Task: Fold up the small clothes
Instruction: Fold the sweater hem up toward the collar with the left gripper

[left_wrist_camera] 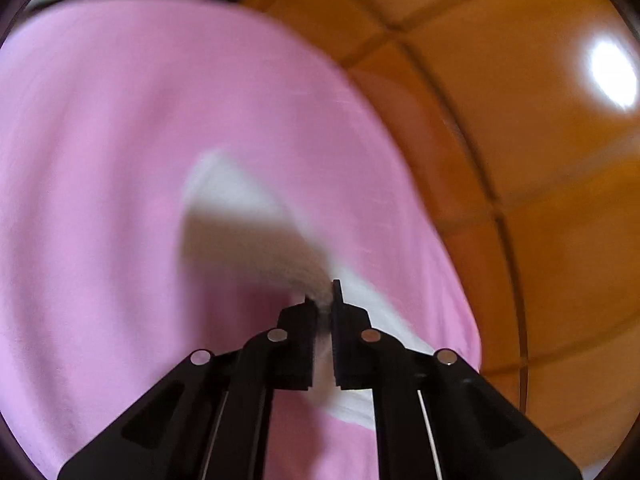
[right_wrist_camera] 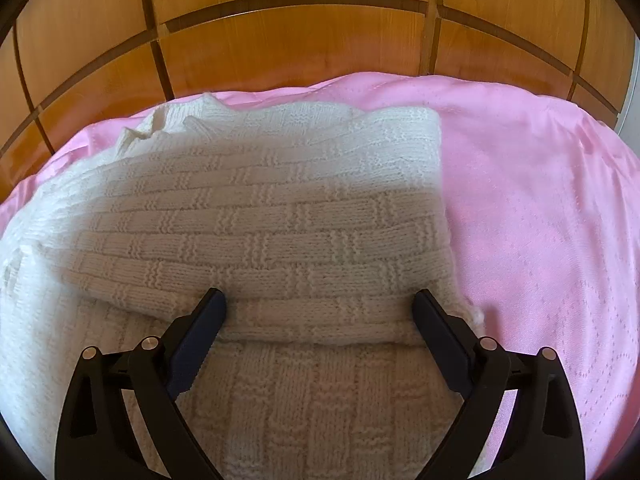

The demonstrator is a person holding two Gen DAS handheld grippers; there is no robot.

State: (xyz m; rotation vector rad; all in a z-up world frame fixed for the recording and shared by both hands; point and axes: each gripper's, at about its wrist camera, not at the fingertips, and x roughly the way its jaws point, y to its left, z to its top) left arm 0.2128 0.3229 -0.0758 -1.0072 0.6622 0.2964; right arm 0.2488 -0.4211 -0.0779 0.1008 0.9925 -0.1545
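Note:
A cream knitted garment (right_wrist_camera: 256, 208) lies on a pink bedsheet (right_wrist_camera: 540, 200), with one part folded over the rest. My right gripper (right_wrist_camera: 320, 300) is open, its fingers resting on the knit at the folded edge, with nothing held. In the left wrist view, which is motion-blurred, my left gripper (left_wrist_camera: 325, 300) is shut on a piece of the cream garment (left_wrist_camera: 240, 216), which hangs forward from the jaws over the pink sheet (left_wrist_camera: 100, 160).
A wooden panelled headboard or wall (right_wrist_camera: 280, 40) stands right behind the bed; it also shows in the left wrist view (left_wrist_camera: 520, 120), with a bright light reflection (left_wrist_camera: 610, 74) on it. Pink sheet lies to the right of the garment.

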